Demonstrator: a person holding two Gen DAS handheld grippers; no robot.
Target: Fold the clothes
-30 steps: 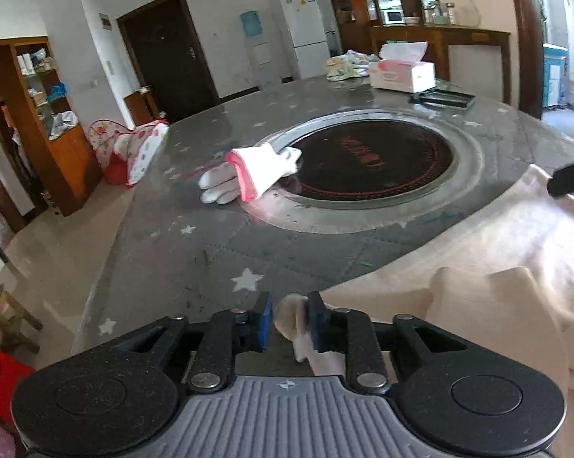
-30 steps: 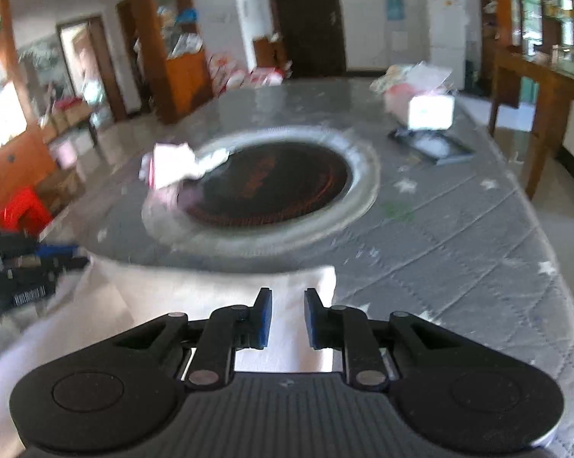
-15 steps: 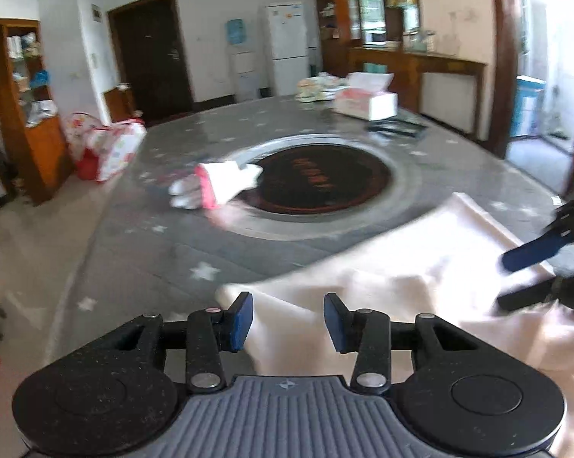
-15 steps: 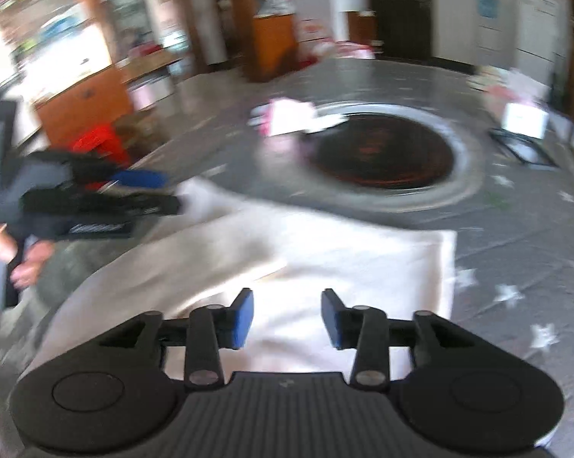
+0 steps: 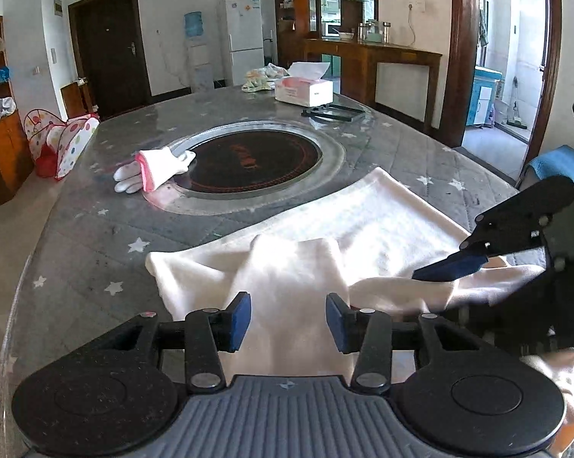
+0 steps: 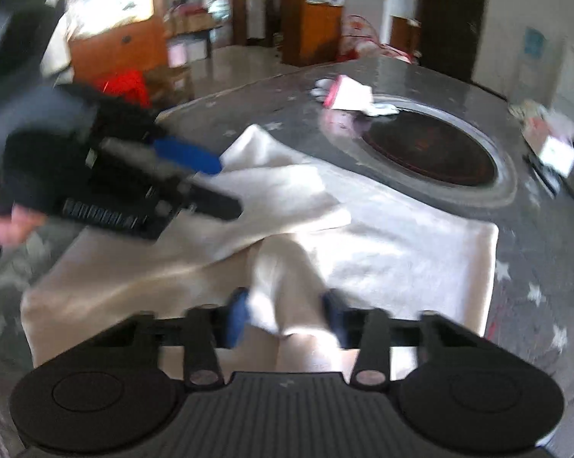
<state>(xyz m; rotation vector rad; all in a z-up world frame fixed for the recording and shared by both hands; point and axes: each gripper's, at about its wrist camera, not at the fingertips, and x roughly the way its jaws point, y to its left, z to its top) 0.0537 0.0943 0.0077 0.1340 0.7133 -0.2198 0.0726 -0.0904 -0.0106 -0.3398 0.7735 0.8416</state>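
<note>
The white cloth [image 5: 382, 225] lies on the desk [image 5: 96, 252]. It looks soft, light and floppy, so grab an edge or corner. The left gripper [image 5: 288, 322] is opening, cloth loose between its fingers. The right gripper [image 6: 285, 316] is closing on a fold. No writing is readable.

One garment [image 5: 382, 210], two gloves [image 5: 153, 166]

The left claw [image 5: 288, 320] is opening over a raised fold of the white cloth [image 5: 363, 221], pads clear of it. The right claw [image 5: 455, 265] reaches in across the cloth on the grey desk [image 5: 96, 267].
</note>
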